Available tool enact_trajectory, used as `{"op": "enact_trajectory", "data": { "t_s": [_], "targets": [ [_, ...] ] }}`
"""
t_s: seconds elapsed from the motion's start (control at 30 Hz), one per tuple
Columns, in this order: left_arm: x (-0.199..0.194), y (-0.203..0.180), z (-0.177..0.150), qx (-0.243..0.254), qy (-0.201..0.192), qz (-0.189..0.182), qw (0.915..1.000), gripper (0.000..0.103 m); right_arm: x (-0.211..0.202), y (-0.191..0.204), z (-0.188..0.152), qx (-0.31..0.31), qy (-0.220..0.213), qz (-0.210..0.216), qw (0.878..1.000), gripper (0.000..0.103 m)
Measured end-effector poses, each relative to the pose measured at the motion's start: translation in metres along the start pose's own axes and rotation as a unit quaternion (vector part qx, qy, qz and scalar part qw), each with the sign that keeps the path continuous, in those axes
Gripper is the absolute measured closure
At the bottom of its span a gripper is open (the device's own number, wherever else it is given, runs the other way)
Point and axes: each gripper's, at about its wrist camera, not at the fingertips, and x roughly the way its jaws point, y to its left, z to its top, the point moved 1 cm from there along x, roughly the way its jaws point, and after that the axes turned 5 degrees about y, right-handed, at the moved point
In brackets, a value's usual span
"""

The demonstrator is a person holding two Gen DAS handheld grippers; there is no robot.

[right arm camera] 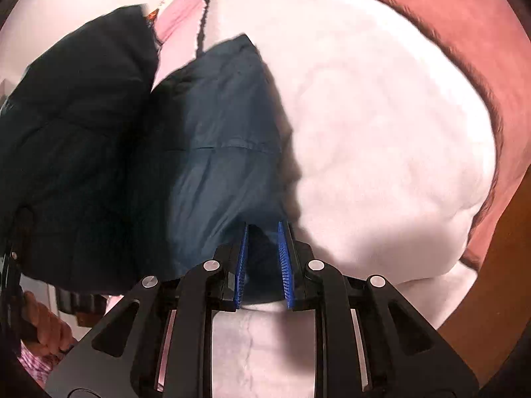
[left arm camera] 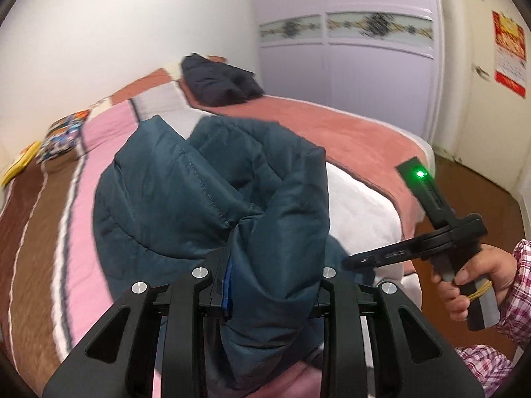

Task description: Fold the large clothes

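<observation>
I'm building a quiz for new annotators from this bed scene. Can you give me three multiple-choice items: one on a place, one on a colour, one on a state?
1. Where does the second, darker garment lie?
A. At the far end of the bed
B. On the floor
C. Hanging on the wardrobe

2. What colour is the jacket being handled?
A. Red
B. Teal blue
C. Yellow

3. How does the left gripper stand?
A. Open and clear of any cloth
B. Holding a pillow
C. Closed on the jacket

Answers: 1 A, it sits on the bed near the wardrobe. 2 B, its quilted fabric is teal in both views. 3 C, fabric bunches between its fingers and hangs down.
</observation>
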Motion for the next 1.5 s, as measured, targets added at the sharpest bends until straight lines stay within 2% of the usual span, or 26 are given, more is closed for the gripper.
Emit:
{"op": "enact_trajectory", "data": {
  "t_s": [0.27, 0.37, 0.43, 0.53, 0.6, 0.7, 0.73, 0.83, 0.9, 1.0, 1.13, 1.2, 1.3, 1.37, 1.43, 1.5],
  "targets": [
    [0.048, -0.03, -0.009, 0.059, 0.053, -0.043, 0.9959, 0.075, 0.005, -0.031, 0.001, 0.022, 0.005, 0.037, 0.999, 0.084],
    [0.068, -0.035, -0.015, 0.065, 0.08, -0.063, 0.9927, 0.074, -0.002, -0.048, 0.003, 0.033, 0.006, 0.051, 0.998, 0.084],
    [0.077, -0.034, -0.018, 0.061, 0.092, -0.07, 0.9914, 0.073, -0.011, -0.051, 0.005, 0.035, -0.001, 0.043, 0.998, 0.084],
    [0.085, -0.033, -0.021, 0.054, 0.103, -0.079, 0.9901, 0.07, -0.032, -0.055, 0.004, 0.034, -0.029, 0.008, 0.999, 0.084],
    [0.086, -0.033, -0.022, 0.051, 0.109, -0.082, 0.9893, 0.069, -0.055, -0.05, 0.012, 0.028, -0.051, 0.008, 0.998, 0.084],
    [0.085, -0.035, -0.021, 0.051, 0.111, -0.085, 0.9888, 0.064, -0.078, -0.026, 0.021, 0.0, -0.069, 0.039, 0.997, 0.084],
    [0.083, -0.035, -0.021, 0.048, 0.111, -0.09, 0.9886, 0.059, -0.085, -0.012, 0.026, -0.018, -0.069, 0.061, 0.996, 0.084],
    [0.076, -0.034, -0.025, 0.038, 0.107, -0.106, 0.9879, 0.047, -0.091, 0.029, 0.043, -0.06, -0.043, 0.113, 0.991, 0.084],
    [0.07, -0.034, -0.027, 0.028, 0.102, -0.119, 0.9873, 0.044, -0.083, 0.05, 0.056, -0.072, -0.011, 0.139, 0.988, 0.084],
    [0.06, -0.031, -0.03, 0.018, 0.094, -0.135, 0.9862, 0.042, -0.065, 0.086, 0.068, -0.09, 0.03, 0.14, 0.986, 0.084],
    [0.045, -0.028, -0.03, 0.02, 0.082, -0.147, 0.9855, 0.041, -0.036, 0.114, 0.087, -0.111, 0.076, 0.13, 0.982, 0.084],
    [0.033, -0.027, -0.032, 0.034, 0.079, -0.15, 0.985, 0.041, -0.015, 0.117, 0.103, -0.113, 0.098, 0.083, 0.985, 0.084],
    [0.011, -0.02, -0.031, 0.047, 0.068, -0.181, 0.98, 0.041, 0.005, 0.102, 0.105, -0.109, 0.112, 0.041, 0.987, 0.096],
    [-0.008, -0.014, -0.031, 0.045, 0.059, -0.222, 0.9722, 0.041, 0.011, 0.092, 0.107, -0.094, 0.116, 0.046, 0.988, 0.1],
    [-0.02, -0.011, -0.032, 0.048, 0.046, -0.236, 0.9694, 0.041, 0.015, 0.078, 0.108, -0.074, 0.118, 0.061, 0.988, 0.103],
    [-0.015, -0.009, -0.032, 0.04, 0.053, -0.234, 0.9699, 0.045, 0.018, 0.072, 0.109, -0.061, 0.119, 0.07, 0.988, 0.103]
  ]
}}
